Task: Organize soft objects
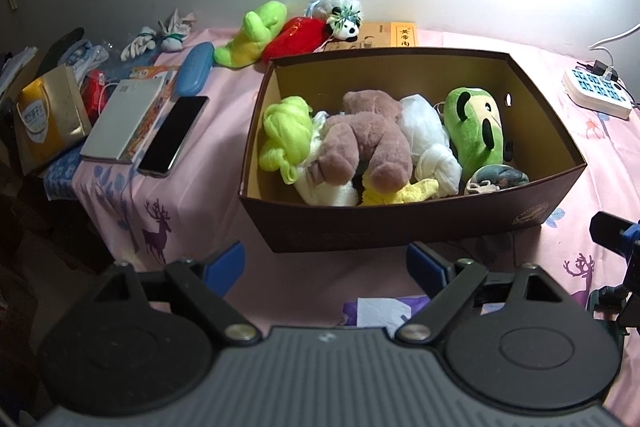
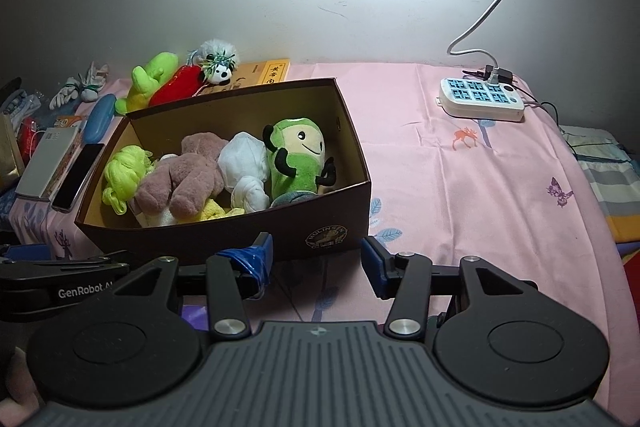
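Note:
A dark brown cardboard box (image 1: pixel 404 223) (image 2: pixel 224 235) stands on the pink cloth. It holds a brown plush bear (image 1: pixel 368 139) (image 2: pixel 184 175), a green plush with a face (image 1: pixel 476 129) (image 2: pixel 300 159), neon-green yarn (image 1: pixel 286 135) (image 2: pixel 122 175), white bundles (image 1: pixel 424 125) (image 2: pixel 244 159) and a yellow piece (image 1: pixel 404 193). Behind the box lie a green plush (image 1: pixel 252 35) (image 2: pixel 150 79), a red plush (image 1: pixel 298 37) (image 2: pixel 176 89) and a small panda (image 1: pixel 346 23) (image 2: pixel 218 71). My left gripper (image 1: pixel 324 267) is open and empty before the box. My right gripper (image 2: pixel 318 263) is open and empty at the box's near right corner.
Left of the box lie a black phone (image 1: pixel 174 135) (image 2: pixel 78 175), a grey booklet (image 1: pixel 120 119), a blue case (image 1: pixel 194 67) and a gold bag (image 1: pixel 50 115). White gloves (image 1: pixel 156 37) sit at the back left. A white power strip (image 2: pixel 482 99) (image 1: pixel 596 91) sits at the right.

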Available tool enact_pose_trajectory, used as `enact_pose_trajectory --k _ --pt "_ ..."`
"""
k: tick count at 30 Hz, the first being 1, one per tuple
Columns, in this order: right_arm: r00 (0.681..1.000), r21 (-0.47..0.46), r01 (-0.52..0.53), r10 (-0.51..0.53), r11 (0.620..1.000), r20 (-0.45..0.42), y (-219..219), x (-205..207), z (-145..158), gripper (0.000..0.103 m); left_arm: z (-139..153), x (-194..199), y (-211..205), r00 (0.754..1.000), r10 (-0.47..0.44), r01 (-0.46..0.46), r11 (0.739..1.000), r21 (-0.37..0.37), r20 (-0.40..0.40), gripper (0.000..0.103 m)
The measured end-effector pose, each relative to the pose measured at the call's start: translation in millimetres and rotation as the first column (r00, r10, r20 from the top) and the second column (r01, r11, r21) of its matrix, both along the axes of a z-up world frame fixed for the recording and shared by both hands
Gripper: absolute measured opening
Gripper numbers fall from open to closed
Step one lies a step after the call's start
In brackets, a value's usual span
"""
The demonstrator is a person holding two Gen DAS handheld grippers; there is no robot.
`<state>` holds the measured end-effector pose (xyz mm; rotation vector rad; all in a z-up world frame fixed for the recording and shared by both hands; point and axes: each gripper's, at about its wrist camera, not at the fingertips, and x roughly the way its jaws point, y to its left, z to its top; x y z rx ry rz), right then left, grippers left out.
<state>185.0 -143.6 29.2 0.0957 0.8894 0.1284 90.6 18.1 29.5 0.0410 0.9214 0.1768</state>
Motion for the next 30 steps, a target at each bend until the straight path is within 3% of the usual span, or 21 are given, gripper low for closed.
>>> enact_pose_trajectory --k 16,30 --pt "1.0 -0.028 0.005 -0.005 1.0 -0.022 1 -8 -1 0.033 3 -15 -6 1.0 -0.021 0.02 1.0 0.017 0.022 0.088" --pt "0.998 -0.011 -0.015 0.014 1.0 -0.062 5 -17 -8 0.034 -3 -26 -3 1.0 -0.012 0.012 1.0 0.01 -0.004 0.088"
